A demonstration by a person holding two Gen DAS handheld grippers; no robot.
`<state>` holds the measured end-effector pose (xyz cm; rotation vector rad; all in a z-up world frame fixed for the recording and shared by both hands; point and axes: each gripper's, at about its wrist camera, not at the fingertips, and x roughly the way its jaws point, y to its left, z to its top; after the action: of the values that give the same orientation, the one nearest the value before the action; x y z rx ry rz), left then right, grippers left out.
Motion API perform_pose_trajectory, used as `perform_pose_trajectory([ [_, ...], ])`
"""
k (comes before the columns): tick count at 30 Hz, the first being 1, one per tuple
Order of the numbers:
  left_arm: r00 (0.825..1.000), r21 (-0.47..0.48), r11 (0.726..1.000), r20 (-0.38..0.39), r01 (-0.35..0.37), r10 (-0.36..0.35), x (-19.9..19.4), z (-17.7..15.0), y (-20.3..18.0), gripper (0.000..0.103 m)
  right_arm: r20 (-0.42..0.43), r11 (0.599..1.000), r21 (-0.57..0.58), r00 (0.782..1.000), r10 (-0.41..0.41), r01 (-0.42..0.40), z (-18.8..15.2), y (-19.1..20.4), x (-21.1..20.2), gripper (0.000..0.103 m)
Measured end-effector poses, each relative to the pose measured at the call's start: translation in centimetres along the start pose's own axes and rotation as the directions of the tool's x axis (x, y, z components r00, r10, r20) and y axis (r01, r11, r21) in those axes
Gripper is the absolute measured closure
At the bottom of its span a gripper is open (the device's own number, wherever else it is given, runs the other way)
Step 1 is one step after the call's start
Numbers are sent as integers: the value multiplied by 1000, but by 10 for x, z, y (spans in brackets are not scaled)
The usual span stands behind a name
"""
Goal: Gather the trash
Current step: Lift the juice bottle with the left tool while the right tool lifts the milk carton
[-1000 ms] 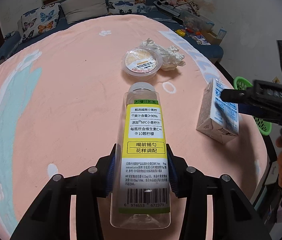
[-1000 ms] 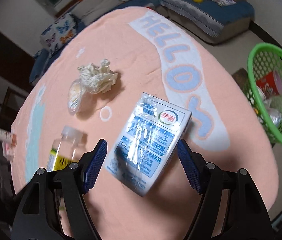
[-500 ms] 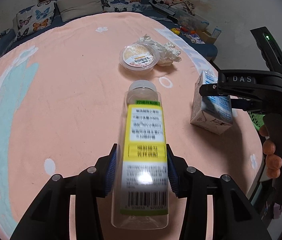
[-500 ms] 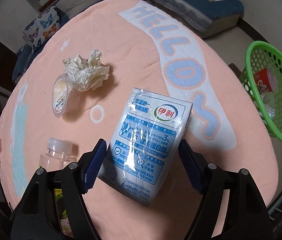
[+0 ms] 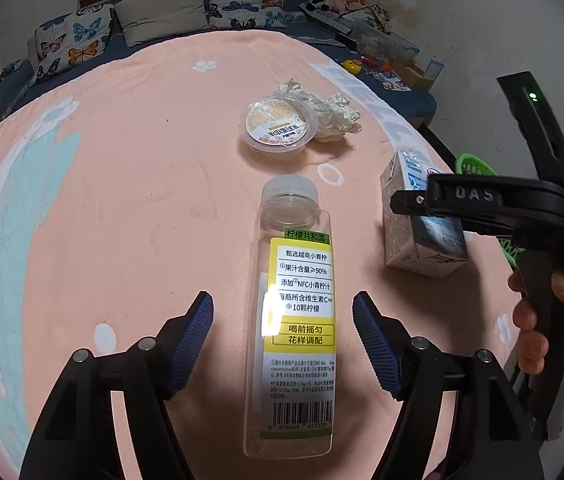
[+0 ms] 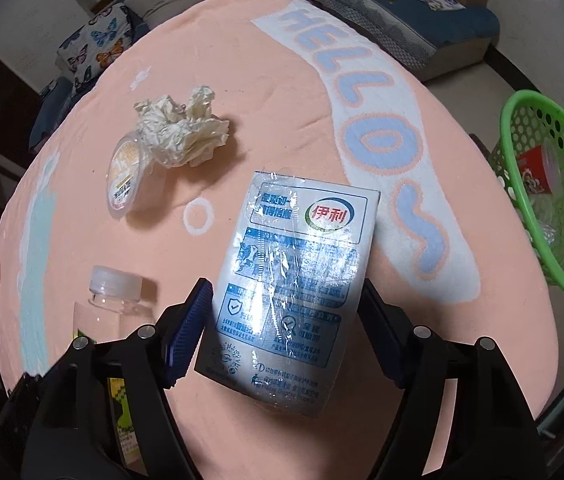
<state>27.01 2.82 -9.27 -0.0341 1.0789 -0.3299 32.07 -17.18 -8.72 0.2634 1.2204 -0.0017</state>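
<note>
Ribbed blue pads of the left gripper (image 5: 283,340) have just spread apart, clear of the clear square-sided bottle (image 5: 291,332) lying between them on the fuzzy peach blanket (image 5: 142,208). Right gripper (image 6: 283,330), jaws wide, straddles a glossy film-wrapped milk carton (image 6: 293,280).

A pink blanket (image 5: 130,184) with "HELLO" lettering covers the tabletop. On it lie a clear bottle (image 5: 293,300), a milk carton (image 6: 293,280), a lidded cup (image 5: 280,128) and, touching the cup, crumpled paper (image 6: 182,136).
</note>
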Motion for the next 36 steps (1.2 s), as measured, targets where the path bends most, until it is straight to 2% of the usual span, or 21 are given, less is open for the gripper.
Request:
perform_pose_trajectory([
  [3,1000,-4,1000,-5,-21,21,4,1,0,33,16,999,-49,1000,3,-2,-7,-1,-6,31],
  [7,999,-21,999,-20,-35,35,13,4,1,43,53,994,-109,998,14,-8,-16,-9,-19,31],
  [19,994,-23,995,-53,-96,94,33,4,-9,43,99,983,-175,992,78,-60,-21,-35,-44,32],
  [22,994,-34,995,-60,-96,94,37,4,-9,56,106,980,-184,990,96,-75,-24,-43,-49,32],
  [25,993,-29,994,-58,-107,105,39,6,-12,58,117,979,-186,987,110,-87,-26,-50,-54,32],
  [26,992,-28,993,-56,-111,109,38,6,-13,58,118,978,-185,986,120,-97,-27,-53,-55,33],
  [28,993,-31,993,-53,-110,108,37,5,-14,58,121,977,-183,984,132,-109,-28,-59,-58,58],
  [32,993,-34,994,-54,-109,107,38,4,-14,58,62,977,-133,982,179,-170,-26,-79,-53,58],
  [36,993,-42,993,-55,-106,104,38,5,-13,58,56,975,-138,982,181,-172,-31,-88,-47,53],
])
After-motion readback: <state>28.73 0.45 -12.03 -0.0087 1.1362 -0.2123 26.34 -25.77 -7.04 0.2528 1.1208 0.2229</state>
